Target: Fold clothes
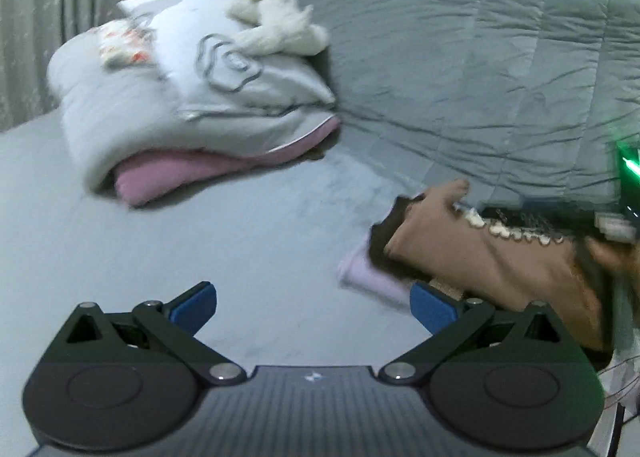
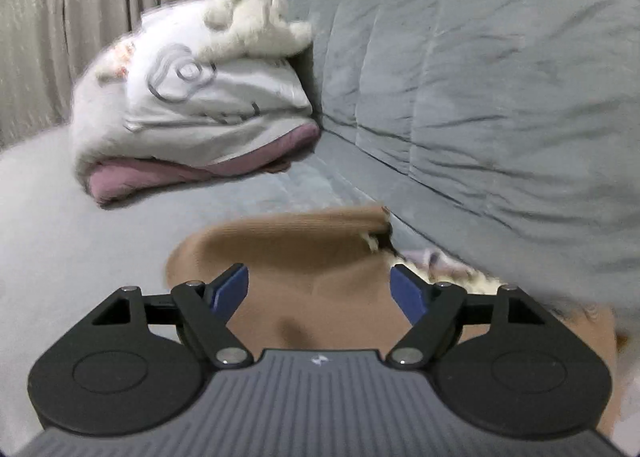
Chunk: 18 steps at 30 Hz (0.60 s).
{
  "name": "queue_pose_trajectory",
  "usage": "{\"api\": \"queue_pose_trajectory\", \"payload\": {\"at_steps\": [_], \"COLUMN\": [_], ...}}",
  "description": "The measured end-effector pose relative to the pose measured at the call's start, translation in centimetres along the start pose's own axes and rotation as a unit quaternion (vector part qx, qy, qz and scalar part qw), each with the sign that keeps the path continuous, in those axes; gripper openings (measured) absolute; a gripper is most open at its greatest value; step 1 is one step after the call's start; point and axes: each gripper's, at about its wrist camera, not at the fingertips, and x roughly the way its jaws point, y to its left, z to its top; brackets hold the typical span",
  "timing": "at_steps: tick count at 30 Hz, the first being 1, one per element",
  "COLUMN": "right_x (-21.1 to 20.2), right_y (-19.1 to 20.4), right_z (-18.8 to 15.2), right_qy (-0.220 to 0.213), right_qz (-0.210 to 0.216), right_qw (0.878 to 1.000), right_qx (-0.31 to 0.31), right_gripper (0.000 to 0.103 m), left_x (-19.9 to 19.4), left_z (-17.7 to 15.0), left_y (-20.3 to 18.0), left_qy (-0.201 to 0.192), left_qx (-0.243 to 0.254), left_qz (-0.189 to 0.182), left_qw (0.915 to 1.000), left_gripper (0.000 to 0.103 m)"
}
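A wide grey bed [image 1: 208,241] fills both views, its flat sheet running from the near edge back to a beige curtain [image 1: 60,17] on the far left. A big grey quilt [image 1: 480,57] is bunched up along the right side of the bed, rising like a wall of creased padding.

At the far left of the bed lies a stack of folded bedding: a pale grey folded blanket [image 1: 168,97] with a flower outline drawn on it rests on top of a pink folded cloth [image 1: 168,177]. A fluffy white garment [image 1: 276,13] sits crumpled on the top of the stack, against the quilt.

The brown garment [image 2: 312,257] lies on the sheet at the foot of the quilt, with a cream patterned trim along one edge. In the left wrist view it sits to the right, partly over a small pale lilac cloth [image 1: 372,277]. In the right wrist view it spreads directly under and ahead of the tool.

The right gripper [image 2: 319,293] has its blue fingers spread wide above the brown garment, with the fabric showing in the gap but not pinched. The left gripper [image 1: 313,311] is also spread wide over bare sheet, holding nothing; its right finger sits just beside the edge of the brown garment.
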Motion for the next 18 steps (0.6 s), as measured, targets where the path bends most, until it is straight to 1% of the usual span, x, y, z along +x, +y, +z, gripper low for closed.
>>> {"api": "queue_pose_trajectory", "payload": {"at_steps": [2,3,4,6,7,9,10,11,13,15,16,17,18], "right_x": [3.5,6.1,7.0,9.0,10.0,10.7,10.6,10.2,8.5,2.6,2.1,-0.9,-3.1], "right_y": [0.2,-0.2,-0.5,-2.2,-3.2,-5.2,-5.6,-5.8,-6.3,-7.8,-8.0,-8.5,-8.9], "right_z": [1.3,1.6,1.6,1.6,1.6,1.3,1.3,1.3,1.3,0.3,0.1,-1.0,-2.0], "right_qy": [0.046,0.077,0.087,0.091,0.093,0.087,0.079,0.065,0.032,-0.027,-0.03,-0.039,-0.049], "right_qz": [0.02,0.01,0.003,-0.05,-0.078,-0.177,-0.193,-0.201,-0.2,-0.151,-0.145,-0.106,-0.087], "right_qw": [0.999,0.997,0.996,0.993,0.989,0.975,0.974,0.974,0.975,0.977,0.977,0.982,0.984], "right_qx": [0.0,0.008,0.015,0.06,0.083,0.098,0.09,0.081,0.09,0.148,0.152,0.154,0.149], "right_gripper": [0.079,0.079,0.081,0.082,0.082,0.08,0.074,0.071,0.071,0.073,0.076,0.076,0.077], "left_x": [-1.7,-2.4,-3.0,-3.3,-3.1,-2.3,-1.4,-0.5,1.1,3.2,3.9,5.1,5.5], "left_z": [-0.6,-0.8,-1.1,-1.6,-1.8,-1.7,-1.2,-0.7,0.2,1.5,1.9,2.5,2.7], "left_y": [1.5,2.2,2.8,4.1,4.4,4.1,3.2,2.2,0.1,-3.5,-5.0,-7.6,-8.6], "left_qy": [-0.002,-0.006,-0.008,-0.005,-0.001,0.003,-0.003,-0.006,-0.007,-0.017,-0.021,-0.031,-0.034], "left_qx": [-0.001,-0.001,-0.003,-0.009,-0.01,-0.002,0.001,0.001,0.003,0.028,0.039,0.062,0.069], "left_qz": [0.017,0.024,0.028,0.034,0.036,0.032,0.02,0.005,-0.026,-0.061,-0.07,-0.089,-0.096], "left_qw": [0.9998,0.9997,0.9996,0.9994,0.9993,0.9995,0.9998,1.0,0.9996,0.9976,0.9965,0.9936,0.9924], "left_gripper": [0.102,0.102,0.102,0.102,0.102,0.102,0.102,0.102,0.102,0.102,0.102,0.102,0.102]}}
